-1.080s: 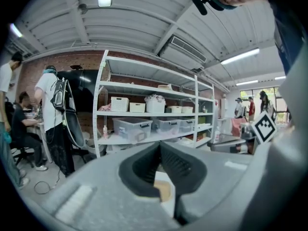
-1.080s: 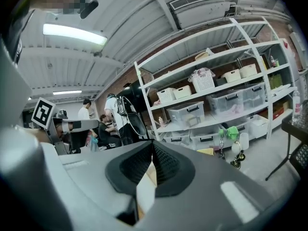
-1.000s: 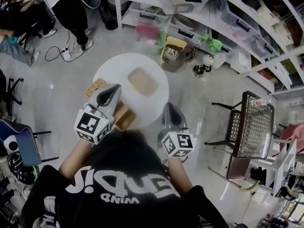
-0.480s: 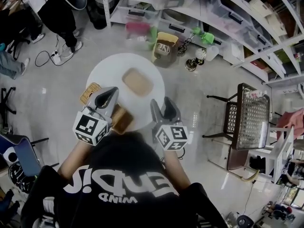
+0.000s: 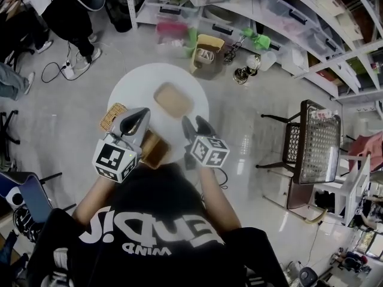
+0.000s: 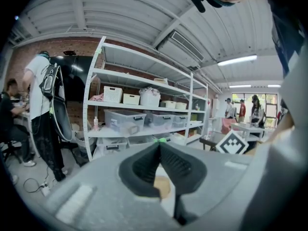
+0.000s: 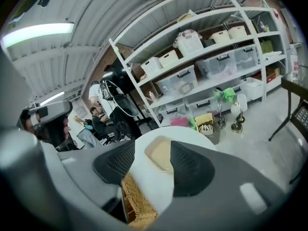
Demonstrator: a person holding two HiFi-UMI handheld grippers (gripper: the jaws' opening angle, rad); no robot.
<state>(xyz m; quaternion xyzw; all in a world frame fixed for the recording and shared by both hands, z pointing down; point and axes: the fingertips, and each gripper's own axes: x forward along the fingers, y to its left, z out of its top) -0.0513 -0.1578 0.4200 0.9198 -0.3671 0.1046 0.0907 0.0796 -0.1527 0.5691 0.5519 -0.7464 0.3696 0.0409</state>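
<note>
A round white table carries a flat tan tray near its middle. A woven basket sits at the table's left edge, and a brown woven piece at its near edge. My left gripper hovers over the near left part of the table. Its jaws meet at the tips, left gripper shut on nothing. My right gripper is over the table's near right edge, right gripper open. The tan tray and a woven piece show in its gap.
White shelving with clear plastic bins runs along the far side. A yellow basket and green items stand on the floor beyond the table. A black mesh chair is to the right. People stand and sit at the far left.
My right gripper has moved left over the table's edge, tipped down, and opened from shut. My left gripper stays shut and has turned slightly.
</note>
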